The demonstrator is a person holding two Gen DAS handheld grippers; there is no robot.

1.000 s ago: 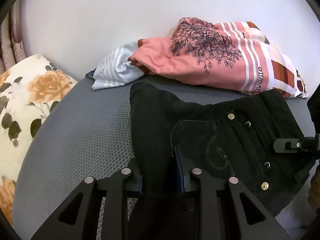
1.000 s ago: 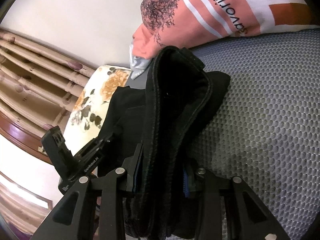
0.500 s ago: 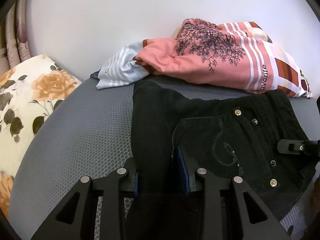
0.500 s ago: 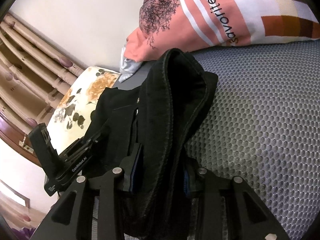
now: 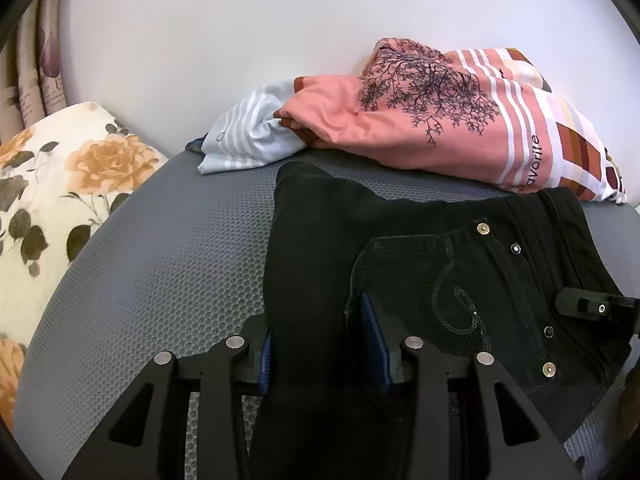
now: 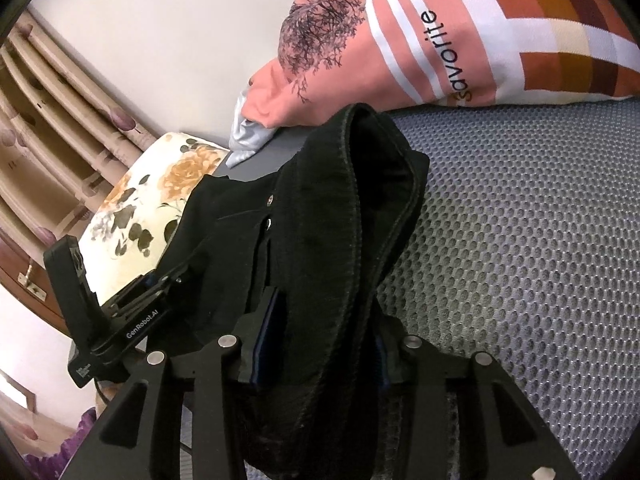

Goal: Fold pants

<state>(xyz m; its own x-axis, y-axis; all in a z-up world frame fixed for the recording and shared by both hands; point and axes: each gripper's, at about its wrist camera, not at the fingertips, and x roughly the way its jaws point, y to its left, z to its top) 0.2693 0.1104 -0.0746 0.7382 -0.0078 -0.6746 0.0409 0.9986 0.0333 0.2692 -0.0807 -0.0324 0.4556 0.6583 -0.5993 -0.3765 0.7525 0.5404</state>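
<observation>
Black pants with metal studs lie bunched, pinched by left claw and right claw.

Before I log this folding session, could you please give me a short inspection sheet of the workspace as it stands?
Surface: grey mesh mat, bare on its left part.
Job's things: black pants lying on the mat, back pocket and rivets up, waistband bunched in the right wrist view.
Clutter: pink printed fabric and pale striped cloth at the mat's far edge, beyond the pants.
Grippers: left hand-held gripper shut on the pants; right hand-held gripper shut on the waistband.
Cables: a dark cable under the left hand-held gripper, right wrist view.
Surroundings: floral cushion, white wall, curtain.
</observation>
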